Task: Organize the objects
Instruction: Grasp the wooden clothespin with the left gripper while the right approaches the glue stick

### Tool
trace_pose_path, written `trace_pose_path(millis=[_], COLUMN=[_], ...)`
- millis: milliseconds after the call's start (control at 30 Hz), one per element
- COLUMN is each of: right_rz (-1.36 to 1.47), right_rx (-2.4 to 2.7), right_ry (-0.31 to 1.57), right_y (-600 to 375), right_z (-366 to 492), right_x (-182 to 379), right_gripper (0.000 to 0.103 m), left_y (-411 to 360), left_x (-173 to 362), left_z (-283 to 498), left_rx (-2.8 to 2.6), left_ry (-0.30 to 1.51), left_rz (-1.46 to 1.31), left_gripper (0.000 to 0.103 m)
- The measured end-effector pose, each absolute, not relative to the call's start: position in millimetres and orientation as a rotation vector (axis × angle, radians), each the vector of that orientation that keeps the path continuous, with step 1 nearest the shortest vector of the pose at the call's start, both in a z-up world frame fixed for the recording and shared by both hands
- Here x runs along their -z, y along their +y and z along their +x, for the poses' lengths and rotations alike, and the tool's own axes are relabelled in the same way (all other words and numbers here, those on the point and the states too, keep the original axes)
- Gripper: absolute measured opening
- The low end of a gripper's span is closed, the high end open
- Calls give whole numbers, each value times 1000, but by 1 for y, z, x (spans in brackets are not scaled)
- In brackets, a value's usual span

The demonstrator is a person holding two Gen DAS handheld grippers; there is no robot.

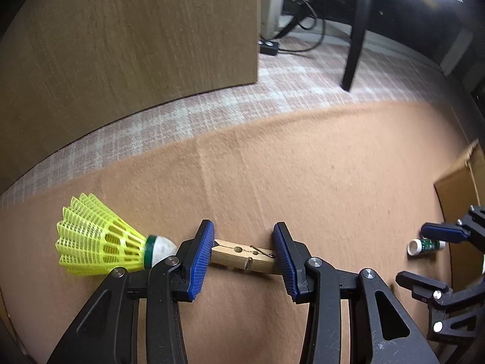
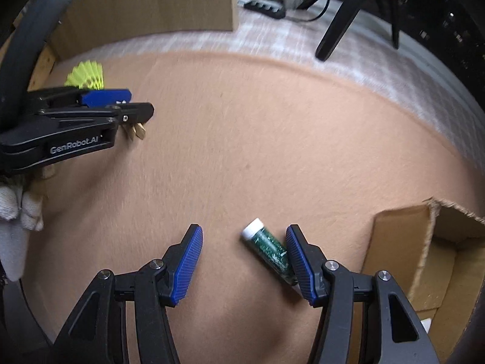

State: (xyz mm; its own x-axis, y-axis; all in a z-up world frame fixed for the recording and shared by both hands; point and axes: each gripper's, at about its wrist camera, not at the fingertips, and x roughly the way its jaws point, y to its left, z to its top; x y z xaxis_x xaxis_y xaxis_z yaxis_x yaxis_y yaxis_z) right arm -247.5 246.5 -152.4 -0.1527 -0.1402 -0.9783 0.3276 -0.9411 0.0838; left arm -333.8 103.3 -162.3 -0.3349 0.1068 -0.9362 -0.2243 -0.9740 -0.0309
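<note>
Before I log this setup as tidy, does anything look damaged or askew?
The cardboard box at the right has a torn, ragged top edge. The green vial lies tipped on its side against one finger of the open right gripper. Nothing looks spilled.

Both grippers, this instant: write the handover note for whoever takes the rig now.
Left gripper: open, jaws on either side of the wooden clothespin lying on the tan felt mat; not closed on it yet.
Right gripper: open, the green glitter tube lies between its fingers, close against the right-hand finger; no grip yet.
Yellow shuttlecock lies on its side on the mat, just left of the left gripper.
Cardboard box stands open at the right edge.
Done: nothing visibly put away; all three items are on the mat.
Left: probably close on each item and move it to the box.
</note>
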Motion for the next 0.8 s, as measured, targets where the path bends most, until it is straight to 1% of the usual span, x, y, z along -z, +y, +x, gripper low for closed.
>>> trace_pose_path(millis=[100, 200, 333, 533, 800], right_rz=[1826, 1835, 1826, 1813, 1763], right_rx=[2123, 2066, 2053, 2035, 1984], right_ry=[146, 14, -42, -107, -332], right_y=[249, 254, 257, 257, 264], right_z=[-242, -233, -215, -182, -140], right_x=[153, 153, 154, 153, 148], right_gripper=[53, 53, 54, 54, 53], left_y=[103, 103, 108, 105, 91], left_x=[162, 163, 163, 164, 158], left_z=[-325, -315, -293, -245, -189], left_rx=[-2376, -2361, -2338, -2300, -2273], left_ry=[158, 163, 226, 270, 272], left_rz=[-1669, -1663, -1645, -1605, -1588], left_gripper=[44, 44, 44, 44, 44])
